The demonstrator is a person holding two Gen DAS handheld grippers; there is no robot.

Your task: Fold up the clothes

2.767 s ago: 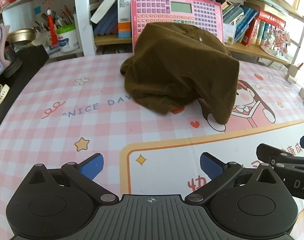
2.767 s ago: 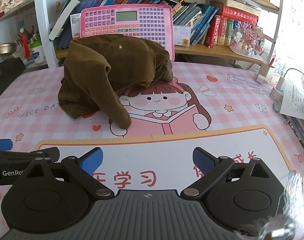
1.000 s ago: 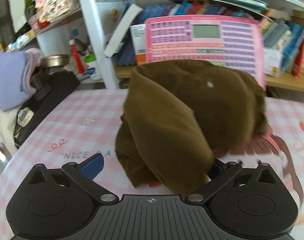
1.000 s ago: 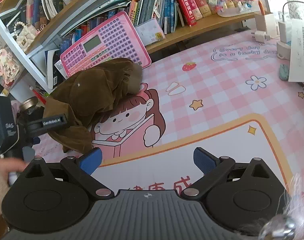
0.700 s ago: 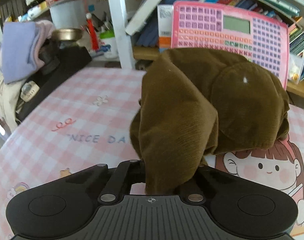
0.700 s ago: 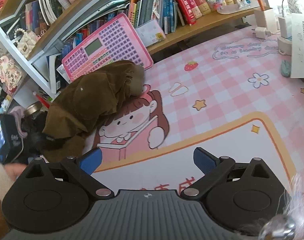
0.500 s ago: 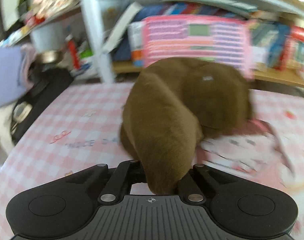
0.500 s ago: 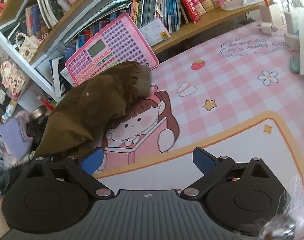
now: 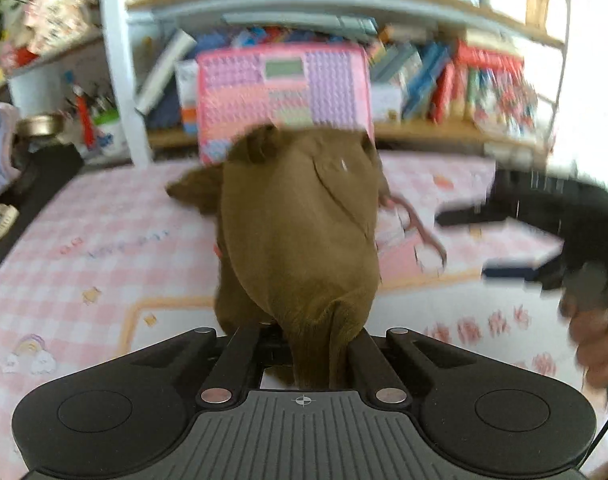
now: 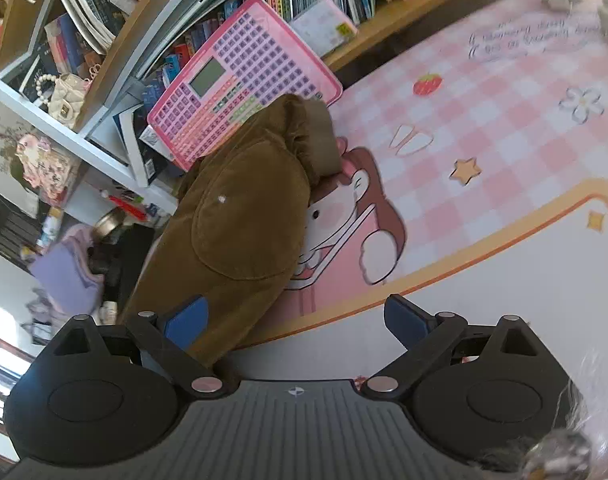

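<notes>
Brown corduroy garment (image 9: 300, 240) is pinched at one end between the pressed-together jaws of the left gripper (image 9: 304, 354) and trails ahead over the pink mat (image 10: 503, 128); the right gripper (image 10: 292, 316), jaws spread, should clamp a matching edge before spreading it flat.

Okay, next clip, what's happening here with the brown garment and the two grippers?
A person is starting to fold a brown garment on a pink checked desk mat. The left gripper is shut on one end of the garment, which stretches from it back toward the pink toy keyboard leaning at the shelf. The right gripper is open, beside the near end of the garment, gripping nothing. The left view is blurred, so finer detail is unclear.
</notes>
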